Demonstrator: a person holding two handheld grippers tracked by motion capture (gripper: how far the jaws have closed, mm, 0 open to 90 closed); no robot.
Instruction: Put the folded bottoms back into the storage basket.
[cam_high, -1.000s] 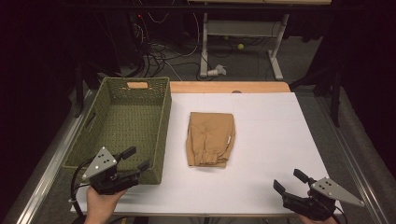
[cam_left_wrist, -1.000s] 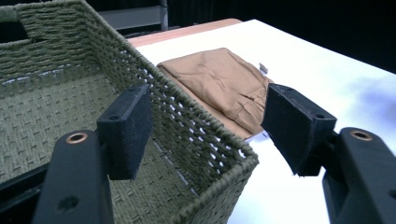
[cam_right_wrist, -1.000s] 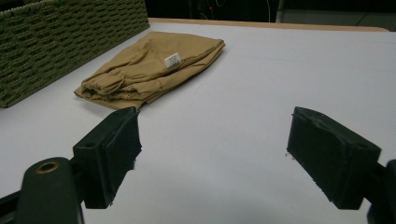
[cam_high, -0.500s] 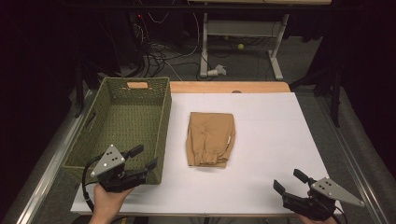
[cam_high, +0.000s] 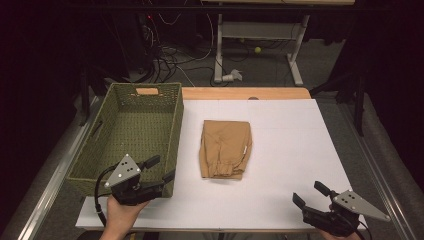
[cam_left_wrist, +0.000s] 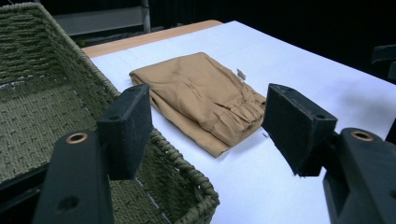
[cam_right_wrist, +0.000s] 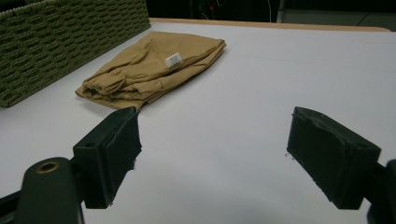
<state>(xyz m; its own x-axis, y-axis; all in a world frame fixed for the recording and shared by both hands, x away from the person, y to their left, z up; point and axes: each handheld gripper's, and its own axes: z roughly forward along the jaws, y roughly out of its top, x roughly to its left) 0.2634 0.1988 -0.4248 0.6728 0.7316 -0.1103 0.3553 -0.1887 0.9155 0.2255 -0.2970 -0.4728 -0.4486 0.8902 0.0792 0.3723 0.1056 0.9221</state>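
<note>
white table (cam_high: 280, 150): left gripper (cam_high: 161, 170) hovers wide over basket (cam_high: 95, 172) corner.

Right hand (cam_high: 345, 234) cut off by bottom edge in high view. Label (cam_right_wrist: 173, 59) on folded tan garment (cam_high: 225, 149) too small to read. Basket (cam_left_wrist: 42, 93) cropped at left in left gripper view.

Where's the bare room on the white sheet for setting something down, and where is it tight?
Widest free patch: right of the folded tan garment, out to the white sheet's right edge. Also bare: the near strip between the left gripper and right gripper. Tight: the narrow lane between the garment and the green woven basket.
</note>
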